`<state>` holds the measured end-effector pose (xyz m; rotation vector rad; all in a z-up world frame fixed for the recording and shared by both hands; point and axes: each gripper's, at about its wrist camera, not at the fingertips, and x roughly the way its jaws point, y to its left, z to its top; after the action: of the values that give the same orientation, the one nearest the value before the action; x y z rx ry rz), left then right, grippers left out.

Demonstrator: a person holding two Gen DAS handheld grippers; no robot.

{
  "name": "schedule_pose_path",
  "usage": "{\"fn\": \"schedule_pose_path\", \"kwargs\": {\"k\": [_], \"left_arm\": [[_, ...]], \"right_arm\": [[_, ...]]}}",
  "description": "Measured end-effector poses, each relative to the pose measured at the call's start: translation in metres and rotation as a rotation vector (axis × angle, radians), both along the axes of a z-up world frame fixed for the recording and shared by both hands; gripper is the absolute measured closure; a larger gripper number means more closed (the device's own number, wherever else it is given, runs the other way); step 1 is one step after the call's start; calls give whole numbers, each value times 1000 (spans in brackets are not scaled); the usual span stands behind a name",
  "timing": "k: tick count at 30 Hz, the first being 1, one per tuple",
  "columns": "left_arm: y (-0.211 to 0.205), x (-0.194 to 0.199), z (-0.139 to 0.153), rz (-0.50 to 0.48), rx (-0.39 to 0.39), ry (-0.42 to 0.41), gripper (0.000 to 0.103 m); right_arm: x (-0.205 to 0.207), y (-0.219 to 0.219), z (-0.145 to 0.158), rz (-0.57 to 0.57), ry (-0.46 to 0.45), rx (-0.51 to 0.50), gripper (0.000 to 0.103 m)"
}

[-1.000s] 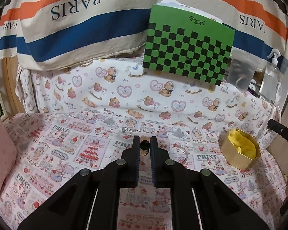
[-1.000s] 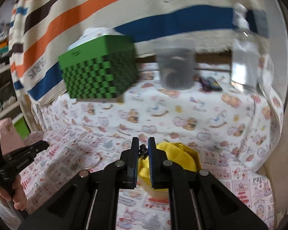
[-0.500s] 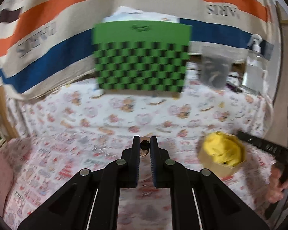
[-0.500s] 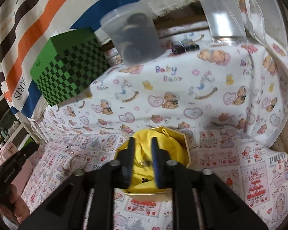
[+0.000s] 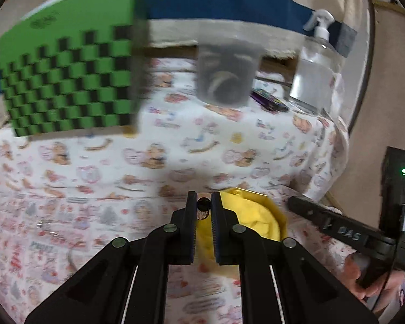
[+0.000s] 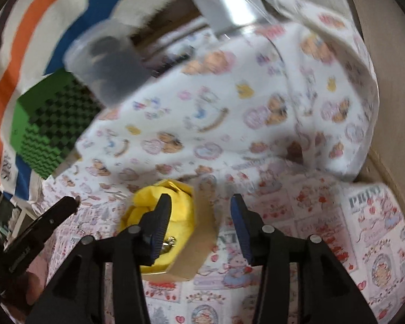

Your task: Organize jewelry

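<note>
Our left gripper is pinching a small dark round jewelry piece right by the gold cardboard box with yellow cloth lining, which sits near the bedspread's right edge. Right gripper hangs wide open, empty, over the box. Let go too soon and the piece probably bounces onto the patterned fabric.

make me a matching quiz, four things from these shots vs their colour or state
Things:
1. left tool
2. right tool
3. checkered box
4. lining of the small box

Colour or state:
a. yellow
b. open
c. green and black
d. shut on a small dark-headed piece

Pairs: 1-d, 2-b, 3-c, 4-a
</note>
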<state>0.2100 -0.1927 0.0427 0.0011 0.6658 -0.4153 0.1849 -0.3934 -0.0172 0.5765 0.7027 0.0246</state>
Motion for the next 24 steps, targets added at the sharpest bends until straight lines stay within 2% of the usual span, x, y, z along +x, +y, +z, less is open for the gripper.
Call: {"fn": "schedule_pose_path", "kwargs": {"k": [3,5,7,8,9,11,15,17,19,21,23,24], "left_arm": [[-10,5,-4,-39,-19,20,94],[-13,3,-2,-50,-30,-8,92],[-13,-1,2,-64,-35,-45,73],[-11,-4,5,-64,-40,-67,57],[-8,-8,8,-61,-45,-92,49],[-1,-15,15,-62,-45,-131,47],[23,-31,32,-11,-26,-193,24],[42,-44,37,42,-16,-218,17],[63,-59,39,71,-14,-251,9],[84,-70,40,112,-4,-281,6],[105,-76,41,154,-10,-300,4],[115,-77,42,175,-9,-311,3]], "right_arm": [[2,-3,-2,4,2,48,54],[-2,-3,3,-13,-14,26,52],[-6,-3,8,-29,-29,5,51],[-7,-3,10,-32,-37,4,50],[-8,-5,11,-36,-41,8,50],[-10,-6,13,-41,-48,14,48],[-15,-4,21,-41,-66,-9,45],[-21,1,28,-43,-92,-29,36],[-24,8,33,-44,-114,-51,32],[-28,15,38,-44,-130,-71,23],[-34,22,43,-42,-166,-83,10],[-36,26,45,-43,-175,-92,8]]}}
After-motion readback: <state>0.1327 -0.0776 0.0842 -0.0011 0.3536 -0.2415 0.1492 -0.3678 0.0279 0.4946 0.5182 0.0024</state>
